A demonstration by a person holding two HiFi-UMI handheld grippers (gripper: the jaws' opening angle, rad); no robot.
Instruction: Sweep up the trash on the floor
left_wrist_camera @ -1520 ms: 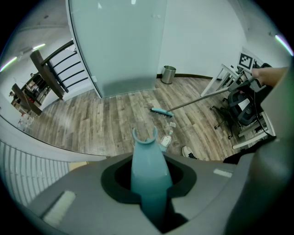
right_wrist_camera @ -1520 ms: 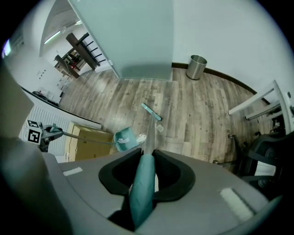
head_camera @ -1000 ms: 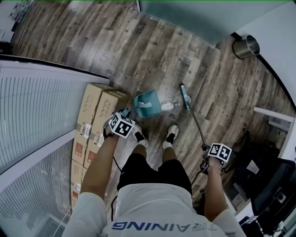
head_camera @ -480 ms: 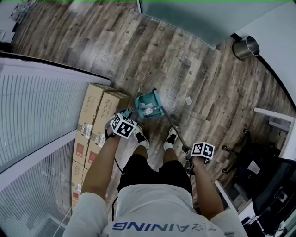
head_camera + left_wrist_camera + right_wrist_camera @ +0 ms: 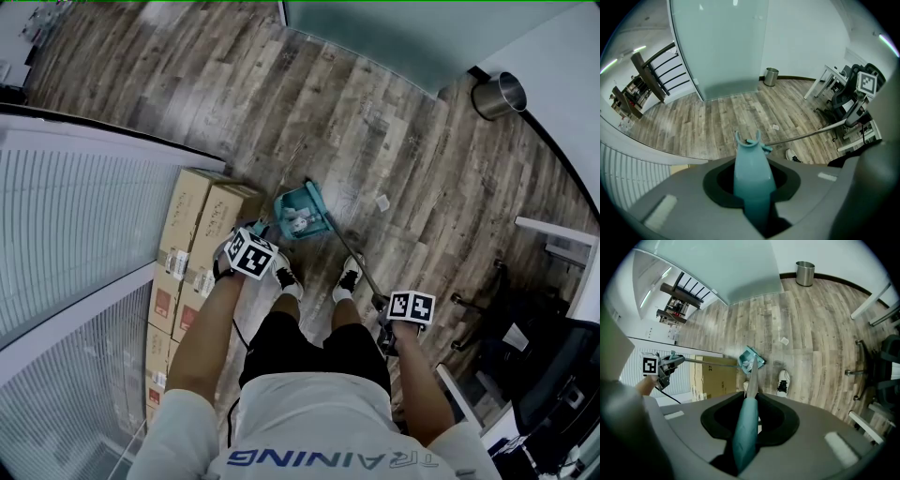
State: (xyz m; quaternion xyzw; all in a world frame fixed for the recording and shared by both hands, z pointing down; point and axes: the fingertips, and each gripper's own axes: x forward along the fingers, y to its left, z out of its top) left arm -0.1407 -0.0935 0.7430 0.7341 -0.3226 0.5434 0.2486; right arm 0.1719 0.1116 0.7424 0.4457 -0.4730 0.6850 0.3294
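One second on, the broom (image 5: pixel 349 251) has swung up to the dustpan (image 5: pixel 295 216).

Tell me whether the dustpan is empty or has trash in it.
Not empty: pale scraps lie inside the teal dustpan. One white scrap lies outside it on the floor.

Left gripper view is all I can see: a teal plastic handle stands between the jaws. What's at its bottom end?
Observer: A teal plastic dustpan, resting on the wooden floor ahead of the person's shoes, with pale scraps inside.
Operator: And that thin pole coming in from the right?
Observer: It belongs to a metal-poled broom; the right gripper is shut on its teal grip, and its head meets the dustpan's open side.
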